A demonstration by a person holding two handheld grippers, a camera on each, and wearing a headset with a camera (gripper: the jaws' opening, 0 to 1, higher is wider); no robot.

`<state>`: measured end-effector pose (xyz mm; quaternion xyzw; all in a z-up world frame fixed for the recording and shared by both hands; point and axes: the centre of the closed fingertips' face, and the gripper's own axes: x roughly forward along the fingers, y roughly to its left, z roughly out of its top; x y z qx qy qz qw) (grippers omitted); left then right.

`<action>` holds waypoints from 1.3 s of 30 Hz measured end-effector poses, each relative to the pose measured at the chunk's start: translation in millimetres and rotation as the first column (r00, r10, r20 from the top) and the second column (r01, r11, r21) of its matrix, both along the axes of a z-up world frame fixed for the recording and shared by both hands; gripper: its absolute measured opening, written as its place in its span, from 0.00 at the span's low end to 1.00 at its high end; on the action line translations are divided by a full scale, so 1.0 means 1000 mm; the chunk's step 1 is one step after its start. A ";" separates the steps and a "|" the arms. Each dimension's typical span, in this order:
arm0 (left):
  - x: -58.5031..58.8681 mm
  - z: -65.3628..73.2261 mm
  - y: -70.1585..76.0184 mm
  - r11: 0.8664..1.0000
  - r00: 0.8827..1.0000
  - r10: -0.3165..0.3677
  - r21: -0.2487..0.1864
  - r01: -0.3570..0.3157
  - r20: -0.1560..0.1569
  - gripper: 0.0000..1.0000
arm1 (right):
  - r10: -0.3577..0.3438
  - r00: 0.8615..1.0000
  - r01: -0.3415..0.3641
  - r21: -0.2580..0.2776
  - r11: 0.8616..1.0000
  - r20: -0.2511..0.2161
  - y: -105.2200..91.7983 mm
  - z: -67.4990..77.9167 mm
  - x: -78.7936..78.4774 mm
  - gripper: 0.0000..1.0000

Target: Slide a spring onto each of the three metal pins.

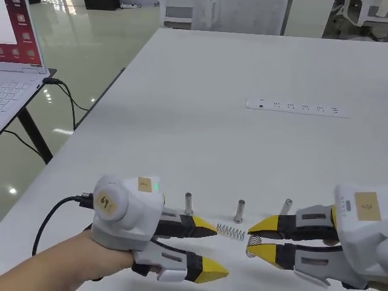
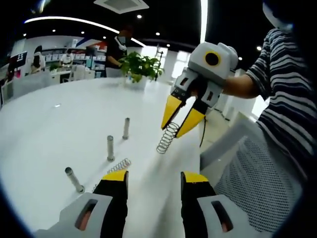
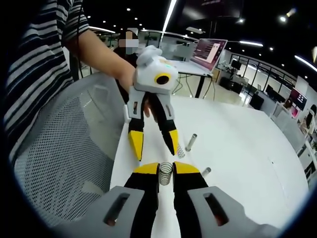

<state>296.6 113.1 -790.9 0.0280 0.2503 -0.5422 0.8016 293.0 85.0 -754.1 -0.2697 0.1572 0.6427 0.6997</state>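
While the right gripper (image 3: 166, 169) pinches a spring (image 3: 165, 174) at lower centre, left gripper (image 2: 154, 174) jaws gape empty; next: thread it onto a pin (image 1: 240, 210).

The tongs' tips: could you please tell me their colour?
Yellow, on the left tongs and right tongs; clearest in the head view.

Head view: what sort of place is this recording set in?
Probably an open-plan office or lab: a long white table with a power strip on it, a laptop beside it, and a potted plant in the left gripper view.
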 end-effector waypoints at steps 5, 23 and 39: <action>0.004 0.001 0.019 0.998 0.998 0.059 -0.006 -0.059 -0.008 0.41 | -0.013 1.000 0.013 0.004 1.000 0.003 -0.002 0.000 0.003 0.07; 0.014 -0.002 0.067 0.980 0.980 0.196 0.035 -0.197 0.023 0.91 | -0.037 0.999 0.037 0.003 0.999 0.006 -0.005 0.000 0.007 0.07; 0.021 0.008 0.082 0.963 0.962 0.270 -0.004 -0.270 0.040 0.98 | -0.181 0.984 0.181 0.033 0.983 0.004 -0.028 0.007 0.035 0.07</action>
